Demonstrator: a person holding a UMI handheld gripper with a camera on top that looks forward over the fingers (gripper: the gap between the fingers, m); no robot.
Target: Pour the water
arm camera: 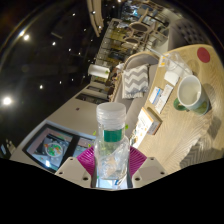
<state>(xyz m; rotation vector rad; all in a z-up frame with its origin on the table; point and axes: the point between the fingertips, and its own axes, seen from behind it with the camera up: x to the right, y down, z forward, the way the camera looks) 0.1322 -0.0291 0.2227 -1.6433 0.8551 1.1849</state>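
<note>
My gripper (112,162) is shut on a clear plastic water bottle (112,150) with a green band and a white cap. Both magenta pads (88,158) press on its sides. The bottle is held up and tilted, its cap pointing ahead of the fingers. A white cup with a green inside (190,92) stands on the light wooden table (185,135), beyond the fingers to the right. The whole scene is tilted.
A grey cushion with a zigzag pattern (137,78) lies beyond the bottle. A white sheet (158,98) lies on the table near the cup. A framed picture (52,148) sits to the left of the fingers. A dim room with ceiling lights lies behind.
</note>
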